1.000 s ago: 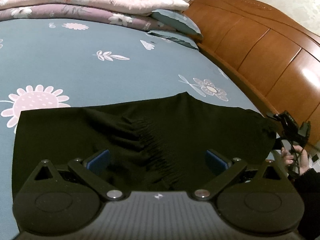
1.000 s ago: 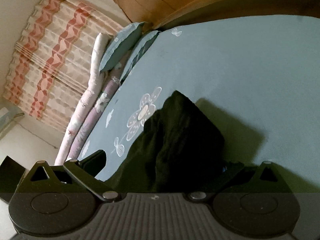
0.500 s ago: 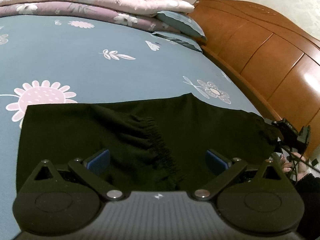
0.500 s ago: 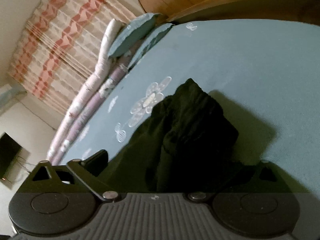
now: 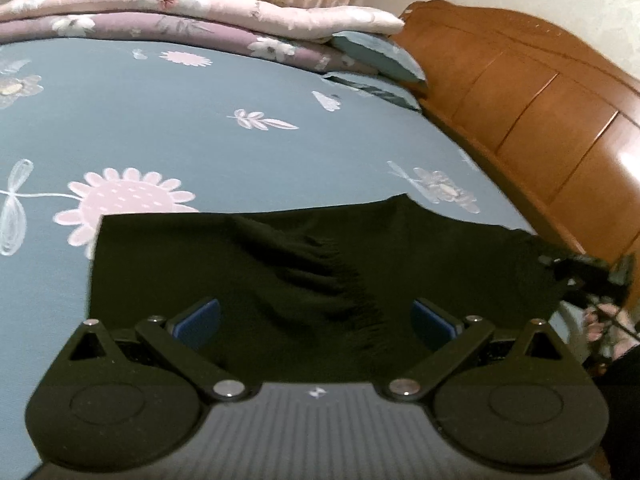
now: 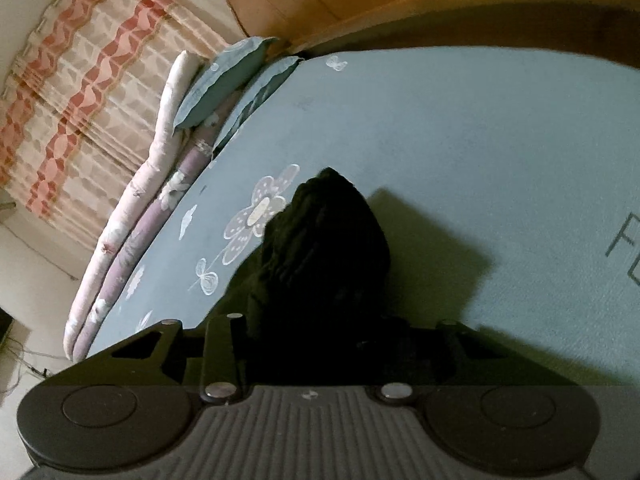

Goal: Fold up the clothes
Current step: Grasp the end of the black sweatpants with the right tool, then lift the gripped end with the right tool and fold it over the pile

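A black garment (image 5: 320, 272), soft, light and limp with a gathered elastic band, is spread on the floral bedsheet (image 5: 160, 128) near the wooden headboard (image 5: 540, 120). It is best taken at a corner or hem, since it will sag and bunch when lifted. The left gripper (image 5: 316, 318) is held wide above the cloth, nothing clamped. The right gripper (image 6: 328, 344) has just been closing; its jaws are drawn in on a bunched end of the garment.
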